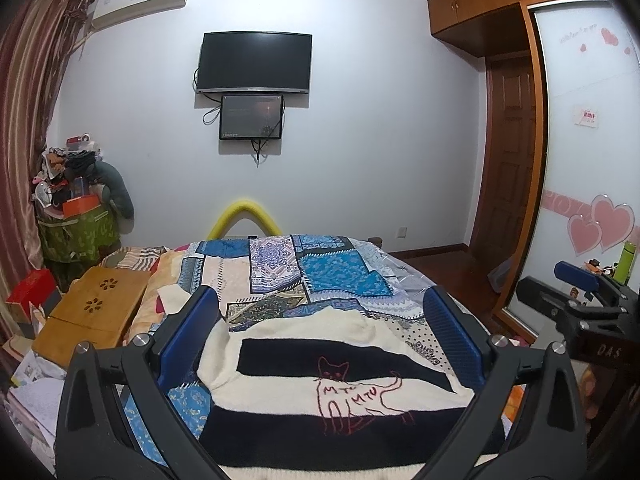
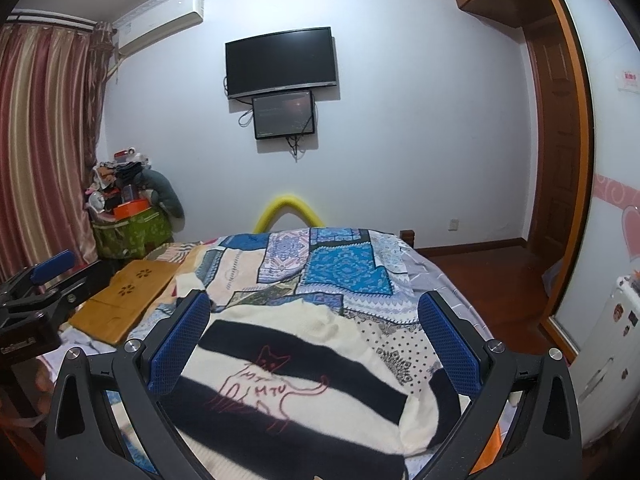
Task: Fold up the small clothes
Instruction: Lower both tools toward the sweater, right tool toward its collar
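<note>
While both tongs, left (image 1: 320, 336) and right (image 2: 316, 344), hover spread wide and empty, the sweater (image 1: 340, 380) lies unfolded on the bed (image 1: 340, 276); gripping its edges seems next.

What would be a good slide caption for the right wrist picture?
Open right gripper poised over a striped cat-motif sweater spread on a patchwork bedspread.

White wall (image 1: 360, 140), mounted TV (image 1: 256, 62), striped curtains (image 2: 44, 140).
</note>
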`<move>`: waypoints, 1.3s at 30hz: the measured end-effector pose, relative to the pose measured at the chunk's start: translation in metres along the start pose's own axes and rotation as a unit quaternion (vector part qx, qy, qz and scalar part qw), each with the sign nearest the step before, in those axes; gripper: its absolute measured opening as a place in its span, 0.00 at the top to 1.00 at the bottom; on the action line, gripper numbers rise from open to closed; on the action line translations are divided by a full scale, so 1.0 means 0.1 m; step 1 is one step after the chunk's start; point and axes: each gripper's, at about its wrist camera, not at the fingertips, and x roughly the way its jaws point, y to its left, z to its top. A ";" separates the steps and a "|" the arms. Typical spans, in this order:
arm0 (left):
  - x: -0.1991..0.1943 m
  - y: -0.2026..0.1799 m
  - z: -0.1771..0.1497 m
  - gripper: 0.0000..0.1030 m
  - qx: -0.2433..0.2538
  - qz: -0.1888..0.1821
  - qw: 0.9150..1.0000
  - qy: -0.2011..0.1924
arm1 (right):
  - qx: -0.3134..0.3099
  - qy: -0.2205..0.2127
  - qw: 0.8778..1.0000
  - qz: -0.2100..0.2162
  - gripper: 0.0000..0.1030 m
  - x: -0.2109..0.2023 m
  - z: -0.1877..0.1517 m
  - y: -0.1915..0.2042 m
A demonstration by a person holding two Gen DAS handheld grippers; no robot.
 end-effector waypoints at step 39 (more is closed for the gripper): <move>3.44 0.98 -0.69 0.00 0.038 0.015 0.941 0.337 | 0.024 0.329 0.943 0.043 0.00 2.73 -0.71 -1.23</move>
